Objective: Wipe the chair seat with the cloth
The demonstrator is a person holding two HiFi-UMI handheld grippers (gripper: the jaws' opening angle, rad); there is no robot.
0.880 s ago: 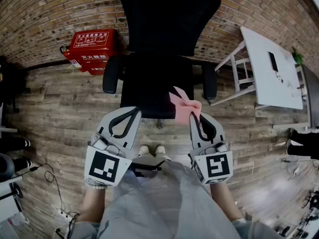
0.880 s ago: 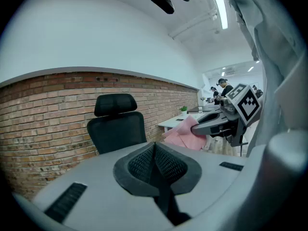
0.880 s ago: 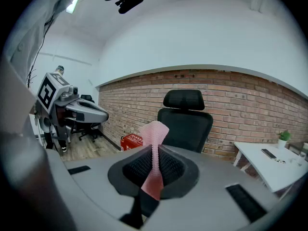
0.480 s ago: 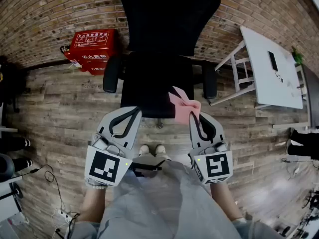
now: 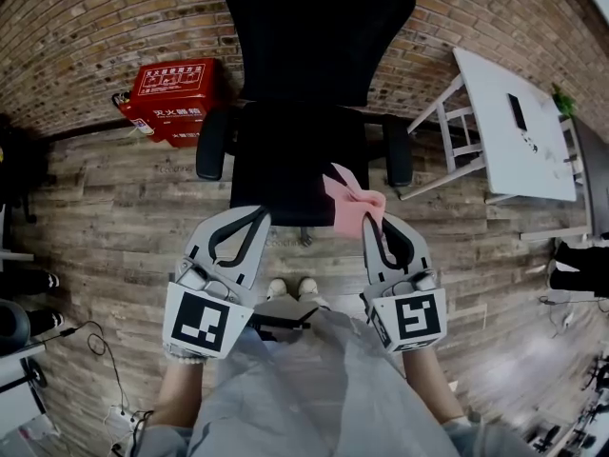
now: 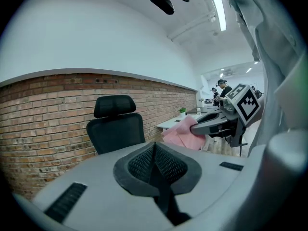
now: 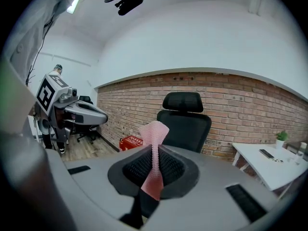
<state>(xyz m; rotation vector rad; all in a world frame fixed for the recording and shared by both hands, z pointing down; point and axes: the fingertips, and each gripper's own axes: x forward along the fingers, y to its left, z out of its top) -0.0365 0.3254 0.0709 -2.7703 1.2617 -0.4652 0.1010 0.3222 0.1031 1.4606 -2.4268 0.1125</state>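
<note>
Before the black chair seat (image 5: 285, 165), both tools sit as they did a moment ago, and only the camera has drifted slightly; the right gripper (image 5: 372, 219) stays clamped on the pink cloth (image 5: 349, 198), which fans out over the seat's front right corner; the left gripper (image 5: 249, 211) has its jaws pressed together on nothing, near the front left edge; whether the cloth touches the seat is unclear, the dark upholstery swallowing detail.
</note>
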